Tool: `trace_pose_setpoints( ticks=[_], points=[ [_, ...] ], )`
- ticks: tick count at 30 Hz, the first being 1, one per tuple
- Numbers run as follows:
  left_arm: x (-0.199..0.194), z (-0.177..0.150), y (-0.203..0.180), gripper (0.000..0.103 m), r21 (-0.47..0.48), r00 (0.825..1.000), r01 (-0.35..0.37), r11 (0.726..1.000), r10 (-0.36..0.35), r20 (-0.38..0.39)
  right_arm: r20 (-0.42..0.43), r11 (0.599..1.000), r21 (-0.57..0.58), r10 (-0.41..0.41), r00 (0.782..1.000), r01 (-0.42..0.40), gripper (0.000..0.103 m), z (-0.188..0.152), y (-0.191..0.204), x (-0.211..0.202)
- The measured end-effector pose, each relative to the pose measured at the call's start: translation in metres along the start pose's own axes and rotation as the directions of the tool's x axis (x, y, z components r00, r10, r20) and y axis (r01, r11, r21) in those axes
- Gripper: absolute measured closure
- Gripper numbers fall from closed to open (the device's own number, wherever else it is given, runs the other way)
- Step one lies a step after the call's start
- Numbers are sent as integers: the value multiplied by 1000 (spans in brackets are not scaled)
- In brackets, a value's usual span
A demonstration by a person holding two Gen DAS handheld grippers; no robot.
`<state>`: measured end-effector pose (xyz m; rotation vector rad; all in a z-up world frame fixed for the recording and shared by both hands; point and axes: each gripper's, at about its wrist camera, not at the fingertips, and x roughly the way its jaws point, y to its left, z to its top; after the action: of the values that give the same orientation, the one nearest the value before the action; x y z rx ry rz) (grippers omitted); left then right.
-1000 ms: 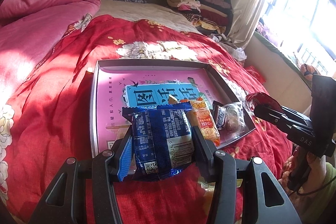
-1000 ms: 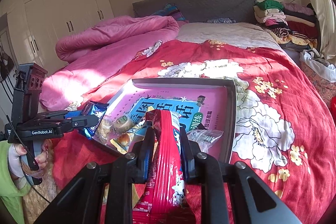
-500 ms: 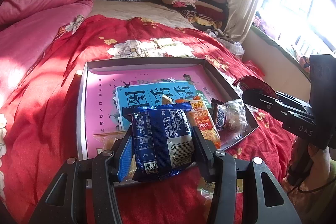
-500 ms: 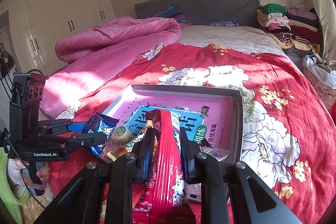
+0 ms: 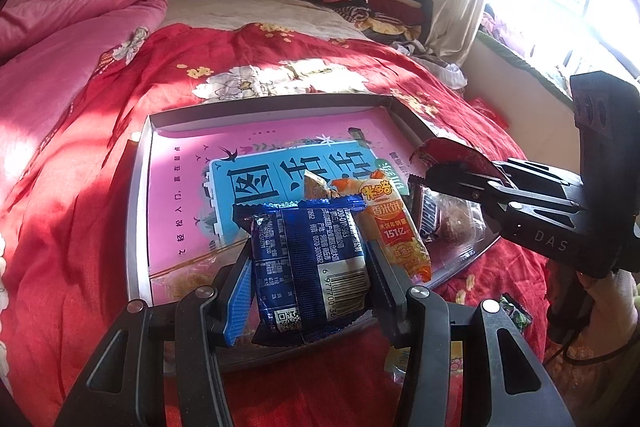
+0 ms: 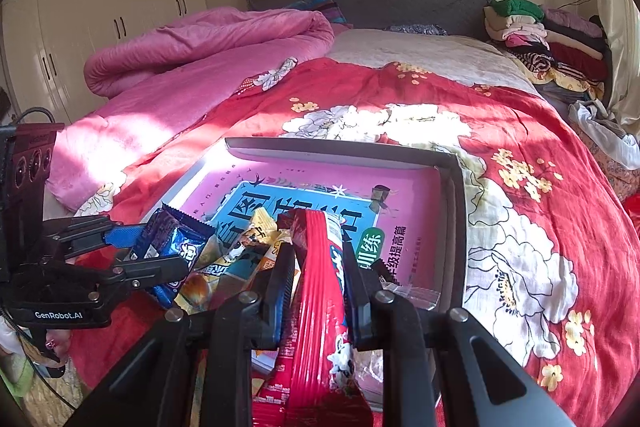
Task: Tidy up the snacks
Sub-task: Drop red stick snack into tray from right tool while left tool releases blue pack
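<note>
The fingers of the left gripper are clamped on a blue snack packet, one finger on each side of it. In the left wrist view the packet sits low in the middle of the frame, hanging over the near edge of a shallow grey box. The box lies on a bed with a red flowered blanket. The bottom of the box is pink with a big blue label.

The fingers of the right gripper are squeezed together on a long red snack packet. In the right wrist view it runs from the bottom middle of the frame up toward the box. In the left wrist view this gripper comes in from the right edge, over the right corner of the box.

More snacks lie in the near part of the box. An orange snack packet leans just beside the blue one. A dark wrapped bar and a clear bag with something brown lie to its right.

A pink quilt is bunched at the upper left. Folded clothes are stacked at the upper right.
</note>
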<state>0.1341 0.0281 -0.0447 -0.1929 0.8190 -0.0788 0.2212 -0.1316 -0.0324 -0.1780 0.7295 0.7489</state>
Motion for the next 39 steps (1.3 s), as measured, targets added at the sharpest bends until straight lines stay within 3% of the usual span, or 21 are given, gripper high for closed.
trace_pose_setpoints(
  ticks=[11,30,36,39],
  points=[
    [8,1,3,50,11,1000,-20,1000,20,-17,-14,999,-30,-25,1000,25,80,1,3,11],
    [9,-1,2,50,15,999,-33,999,33,-17,-58,987,-139,70,996,-78,80,-6,31,23],
    [9,-1,2,50,16,999,-33,999,33,-17,-75,980,-185,56,996,-69,80,-10,41,28],
    [9,-1,2,50,15,999,-32,999,32,-18,-71,979,-193,48,996,-61,75,-11,41,27]
  ],
)
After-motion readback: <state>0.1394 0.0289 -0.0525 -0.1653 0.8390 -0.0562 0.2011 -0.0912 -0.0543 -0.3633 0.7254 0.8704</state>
